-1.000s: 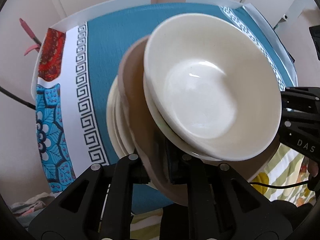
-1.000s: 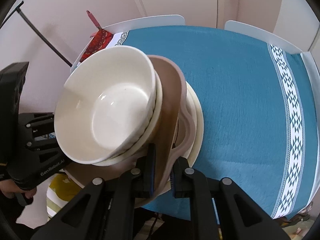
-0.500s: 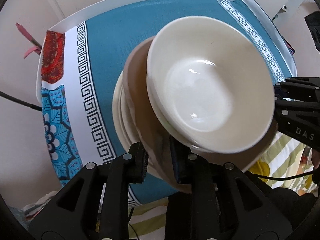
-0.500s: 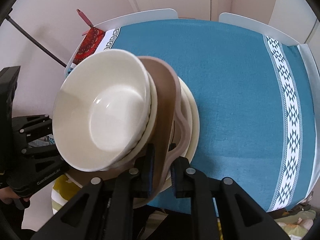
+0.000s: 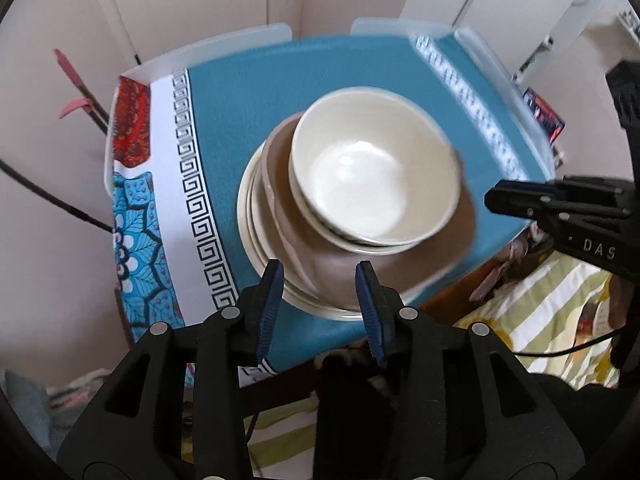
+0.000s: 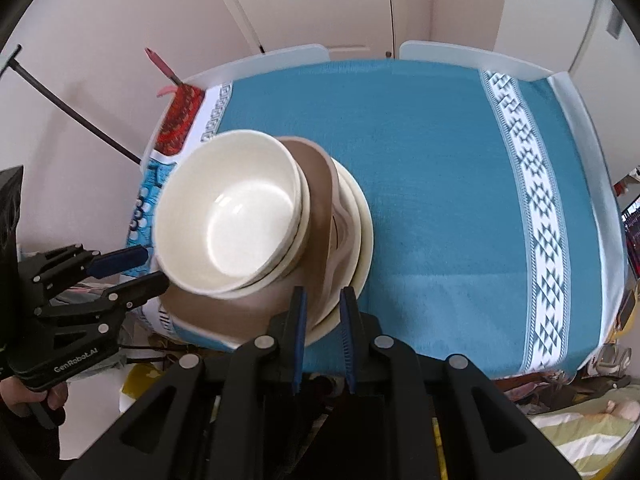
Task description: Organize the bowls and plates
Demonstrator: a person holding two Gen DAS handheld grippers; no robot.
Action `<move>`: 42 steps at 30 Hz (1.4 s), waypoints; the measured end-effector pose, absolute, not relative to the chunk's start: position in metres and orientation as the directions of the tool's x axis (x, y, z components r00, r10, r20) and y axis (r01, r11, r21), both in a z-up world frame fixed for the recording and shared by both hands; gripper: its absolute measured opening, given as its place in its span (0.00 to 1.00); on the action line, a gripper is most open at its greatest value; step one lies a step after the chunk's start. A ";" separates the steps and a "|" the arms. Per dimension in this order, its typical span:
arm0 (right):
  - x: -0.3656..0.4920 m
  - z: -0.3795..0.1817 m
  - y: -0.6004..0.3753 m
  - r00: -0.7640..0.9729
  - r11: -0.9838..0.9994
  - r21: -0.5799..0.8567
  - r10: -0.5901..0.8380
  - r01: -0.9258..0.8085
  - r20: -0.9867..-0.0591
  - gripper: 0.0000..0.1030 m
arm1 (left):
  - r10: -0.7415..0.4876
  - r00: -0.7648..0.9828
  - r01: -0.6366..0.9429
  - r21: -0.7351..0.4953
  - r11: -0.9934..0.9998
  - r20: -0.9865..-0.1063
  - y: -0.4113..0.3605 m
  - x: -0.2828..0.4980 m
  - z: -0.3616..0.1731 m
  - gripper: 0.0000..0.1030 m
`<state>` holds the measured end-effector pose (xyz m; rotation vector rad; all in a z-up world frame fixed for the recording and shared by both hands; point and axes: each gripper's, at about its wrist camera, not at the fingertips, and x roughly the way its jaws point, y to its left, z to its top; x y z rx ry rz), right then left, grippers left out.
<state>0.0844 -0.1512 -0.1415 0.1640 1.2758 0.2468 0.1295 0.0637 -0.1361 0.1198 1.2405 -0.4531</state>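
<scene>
Both tools lifted off the stacked dishes (image 5: 340,240): left tool (image 5: 320,280) just parted, right tool (image 6: 323,304) slightly apart.

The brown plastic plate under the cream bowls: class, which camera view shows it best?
The left wrist view: the brown plastic plate shows its near side and rim around the cream bowls. The right wrist view shows mainly one edge.

Teal patterned tablecloth (image 6: 420,184), striped bedding (image 5: 532,312)
</scene>
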 end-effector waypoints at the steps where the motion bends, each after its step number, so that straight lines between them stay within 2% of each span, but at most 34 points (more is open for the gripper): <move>1: 0.078 -0.131 -0.154 0.297 0.959 0.265 0.283 -0.101 -0.912 0.14 | -0.278 0.267 0.388 -0.162 0.907 -0.923 0.064 0.126 -0.129 0.33; 4: 0.064 -0.099 -0.160 0.386 0.956 0.261 0.292 -0.130 -0.875 0.15 | -0.312 0.380 0.350 -0.177 0.920 -0.871 0.062 0.109 -0.090 0.34; 5: 0.058 -0.087 -0.164 0.424 0.958 0.254 0.288 -0.136 -0.859 0.19 | -0.322 0.431 0.337 -0.181 0.924 -0.843 0.061 0.103 -0.074 0.34; 6: 0.051 -0.070 -0.168 0.476 0.959 0.245 0.283 -0.141 -0.833 0.34 | -0.329 0.473 0.328 -0.183 0.927 -0.818 0.060 0.097 -0.060 0.36; 7: 0.045 -0.058 -0.171 0.513 0.960 0.240 0.280 -0.144 -0.812 0.45 | -0.332 0.531 0.319 -0.180 0.931 -0.779 0.059 0.089 -0.042 0.46; 8: 0.037 -0.041 -0.176 0.562 0.961 0.234 0.275 -0.145 -0.780 0.67 | -0.328 0.580 0.311 -0.170 0.935 -0.745 0.059 0.082 -0.029 0.64; 9: 0.032 -0.031 -0.179 0.593 0.963 0.228 0.268 -0.143 -0.759 0.76 | -0.316 0.629 0.298 -0.156 0.942 -0.710 0.059 0.075 -0.016 0.73; 10: 0.024 -0.017 -0.183 0.631 0.968 0.212 0.251 -0.138 -0.734 0.77 | -0.299 0.680 0.281 -0.139 0.950 -0.670 0.059 0.067 -0.004 0.89; 11: 0.017 -0.005 -0.187 0.665 0.973 0.192 0.230 -0.131 -0.711 0.78 | -0.280 0.734 0.265 -0.119 0.957 -0.619 0.059 0.058 0.008 0.97; 13: 0.005 0.013 -0.195 0.723 0.980 0.163 0.194 -0.113 -0.663 0.82 | -0.236 0.820 0.229 -0.079 0.970 -0.521 0.058 0.039 0.030 1.00; 15: -0.006 0.029 -0.203 0.777 0.984 0.148 0.166 -0.095 -0.607 0.92 | -0.195 0.862 0.197 -0.046 0.979 -0.468 0.054 0.026 0.043 1.00; 21: -0.041 0.057 -0.217 0.871 0.997 0.072 0.042 -0.007 -0.490 0.95 | -0.170 0.894 0.174 -0.028 0.984 -0.415 0.043 -0.003 0.057 1.00; 35: -0.068 0.063 -0.226 0.896 0.997 0.069 0.010 0.022 -0.443 0.96 | -0.153 0.927 0.169 0.015 0.986 -0.343 0.020 -0.038 0.066 1.00; 42: -0.070 0.067 -0.226 0.900 0.997 0.064 -0.003 0.035 -0.436 0.96 | -0.155 0.927 0.173 0.021 0.985 -0.341 0.016 -0.040 0.068 1.00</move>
